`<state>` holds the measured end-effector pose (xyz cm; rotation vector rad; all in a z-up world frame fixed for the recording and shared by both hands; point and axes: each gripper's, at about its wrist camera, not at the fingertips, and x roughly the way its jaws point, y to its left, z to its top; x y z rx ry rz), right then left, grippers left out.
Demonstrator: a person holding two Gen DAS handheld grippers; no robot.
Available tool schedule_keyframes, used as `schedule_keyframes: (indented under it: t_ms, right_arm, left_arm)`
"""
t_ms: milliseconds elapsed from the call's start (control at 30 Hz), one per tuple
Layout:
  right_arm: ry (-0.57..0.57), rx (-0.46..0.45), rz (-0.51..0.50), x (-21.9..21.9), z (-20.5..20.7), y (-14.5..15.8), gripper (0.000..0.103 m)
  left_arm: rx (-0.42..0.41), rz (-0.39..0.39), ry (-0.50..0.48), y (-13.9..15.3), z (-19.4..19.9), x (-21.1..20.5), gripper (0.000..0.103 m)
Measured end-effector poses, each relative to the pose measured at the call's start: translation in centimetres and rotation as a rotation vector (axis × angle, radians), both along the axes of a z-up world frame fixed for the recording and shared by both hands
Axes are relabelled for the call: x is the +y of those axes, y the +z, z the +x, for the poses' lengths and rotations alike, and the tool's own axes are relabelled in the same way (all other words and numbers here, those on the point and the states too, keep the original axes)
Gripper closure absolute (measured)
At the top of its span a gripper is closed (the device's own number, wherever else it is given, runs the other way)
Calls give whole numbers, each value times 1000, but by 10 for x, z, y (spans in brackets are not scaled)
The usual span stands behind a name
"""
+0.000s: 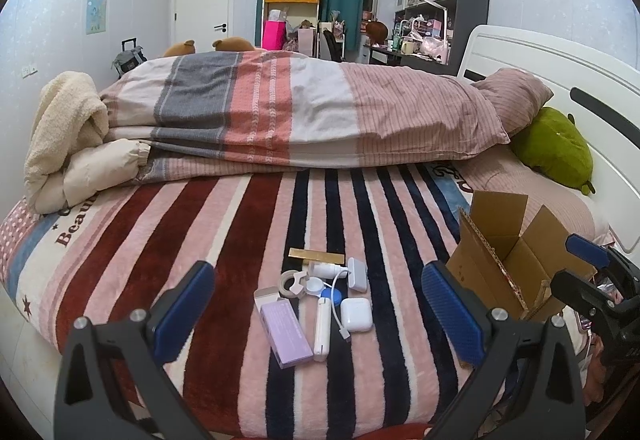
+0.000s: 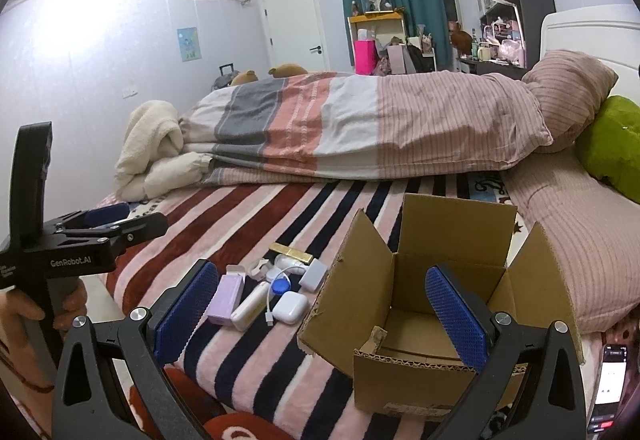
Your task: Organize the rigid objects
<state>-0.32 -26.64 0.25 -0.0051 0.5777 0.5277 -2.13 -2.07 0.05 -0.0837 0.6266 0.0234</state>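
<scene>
A cluster of small items lies on the striped blanket (image 1: 224,240): a purple box (image 1: 285,334), a white stick-shaped charger (image 1: 321,328) with a cable, a white earbud case (image 1: 357,314), a blue round case (image 1: 331,296), a tape roll (image 1: 290,282), a gold bar (image 1: 316,257) and a white adapter (image 1: 357,274). An open cardboard box (image 2: 452,240) stands to their right, empty inside. My left gripper (image 1: 317,270) hovers open in front of the cluster and holds nothing. My right gripper (image 2: 320,270) is open and empty, its right finger over the box. The purple box (image 2: 226,298) and the earbud case (image 2: 291,307) lie left of the box.
A folded striped duvet (image 1: 280,112) and a cream coat (image 1: 68,144) fill the far half of the bed. A pillow (image 1: 516,96), a green plush (image 1: 556,148) and the white headboard (image 1: 560,72) sit on the right. A phone (image 2: 610,380) lies beside the box. A hand (image 2: 24,312) grips the left handle.
</scene>
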Motion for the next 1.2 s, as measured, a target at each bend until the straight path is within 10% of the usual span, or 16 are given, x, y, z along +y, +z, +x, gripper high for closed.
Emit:
schedule_keyframes:
  t_ms: [333,700,933,1200]
  right_arm:
    - [146,-142,-109,52,-27,7,0]
    - [368,209,-142,180,25,-106,49]
    - [364,361,-239,226,61,-162,51]
    - [342,427,-337,236,79,-180,70]
  left_arm:
    - [-12,-73,85,-11,-4,73,0]
    - [59,-60,209,-80,-3,162,1]
    - [69,-55,215,-98,-1,179,0]
    - [88,-236,-38,-100,13,180,1]
